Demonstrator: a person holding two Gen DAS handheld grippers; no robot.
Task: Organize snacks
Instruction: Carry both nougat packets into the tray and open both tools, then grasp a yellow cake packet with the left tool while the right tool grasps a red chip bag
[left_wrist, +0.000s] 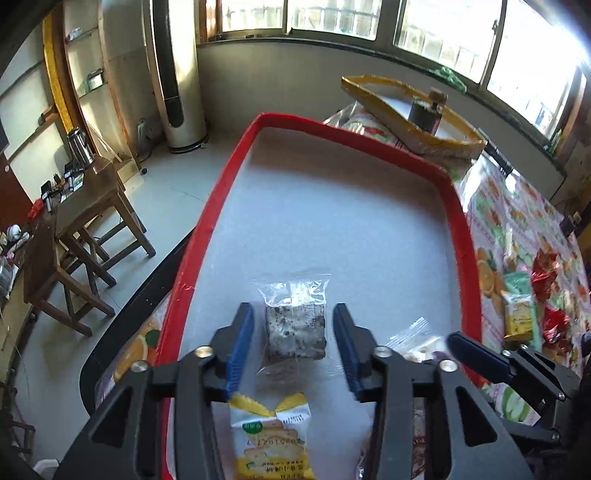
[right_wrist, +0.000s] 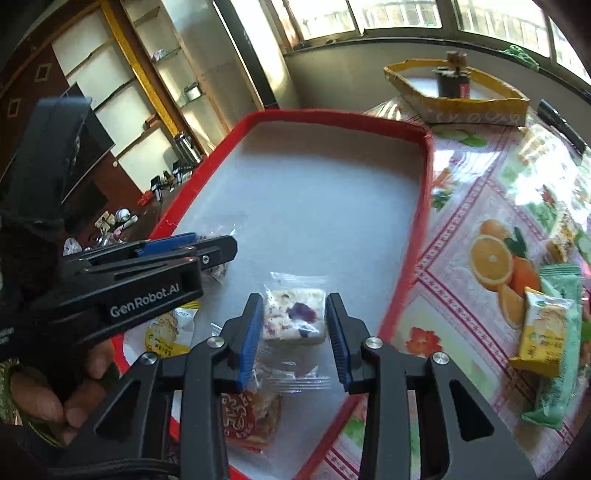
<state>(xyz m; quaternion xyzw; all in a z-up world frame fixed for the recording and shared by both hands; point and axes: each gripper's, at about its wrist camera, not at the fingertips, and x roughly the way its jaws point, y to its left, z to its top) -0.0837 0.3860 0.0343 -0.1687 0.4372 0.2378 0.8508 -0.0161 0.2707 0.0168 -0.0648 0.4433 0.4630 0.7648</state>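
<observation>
A red-rimmed tray (left_wrist: 458, 214) with a pale floor lies on the fruit-print tablecloth. My left gripper (left_wrist: 292, 310) is open inside it. A dark speckled square snack (left_wrist: 295, 332) in clear wrap lies on the tray floor between the pads, with a gap on each side. A yellow biscuit packet (left_wrist: 269, 435) lies just behind it. My right gripper (right_wrist: 294, 297) is low over the tray (right_wrist: 332, 114), its blue pads against the sides of a white nougat square with purple bits (right_wrist: 295, 317), which rests on the tray. A red packet (right_wrist: 247, 417) lies under the gripper.
On the cloth to the right of the tray lie a yellow packet (right_wrist: 543, 332), a green packet (right_wrist: 561, 354) and red wrappers (left_wrist: 546, 277). A yellow-rimmed box (right_wrist: 461, 107) with a dark jar stands at the far end. A person's hand (right_wrist: 44, 398) holds the left gripper.
</observation>
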